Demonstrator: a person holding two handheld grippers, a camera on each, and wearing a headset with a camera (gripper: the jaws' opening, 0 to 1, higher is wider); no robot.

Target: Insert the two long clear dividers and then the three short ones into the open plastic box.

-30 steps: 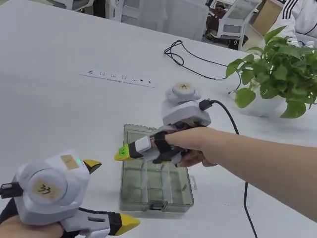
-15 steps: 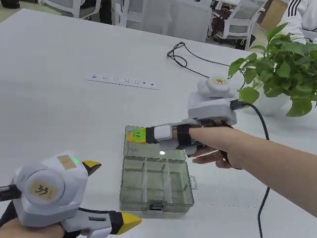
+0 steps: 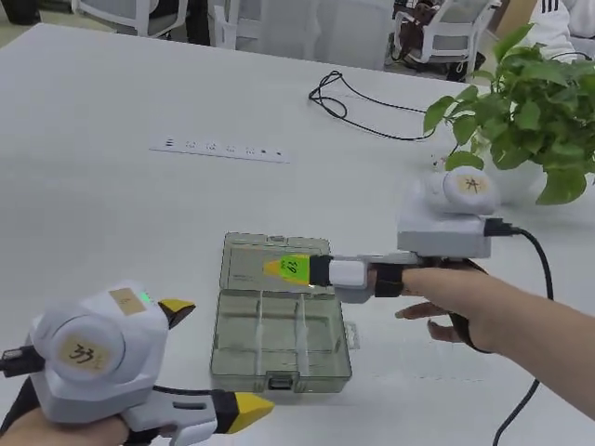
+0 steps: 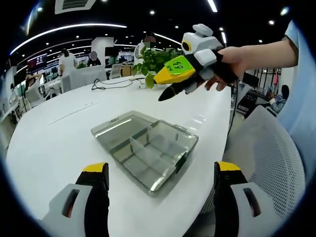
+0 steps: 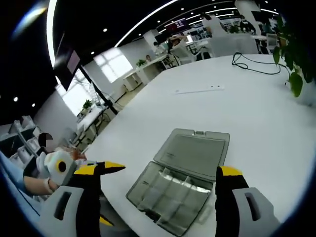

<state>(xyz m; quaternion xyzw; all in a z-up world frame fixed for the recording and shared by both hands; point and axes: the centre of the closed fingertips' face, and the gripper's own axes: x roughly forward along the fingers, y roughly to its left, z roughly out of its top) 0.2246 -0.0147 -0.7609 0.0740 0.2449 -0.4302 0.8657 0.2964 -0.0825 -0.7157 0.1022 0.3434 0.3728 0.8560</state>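
Head view, closest to us: our left hand-held gripper hovers by the worktop's near edge, jaws wide apart, empty. Just past it sits the open plastic box, with clear dividers standing in its base, though we can't count the short ones. Our right hand-held gripper hangs over the flat lid, jaws also apart, holding nothing. We reckon it's checking time: press each divider gently till it bottoms in its slots, steadying the box. Further out are a power strip, a black cable and a plant near the right edge, then office chairs beyond.
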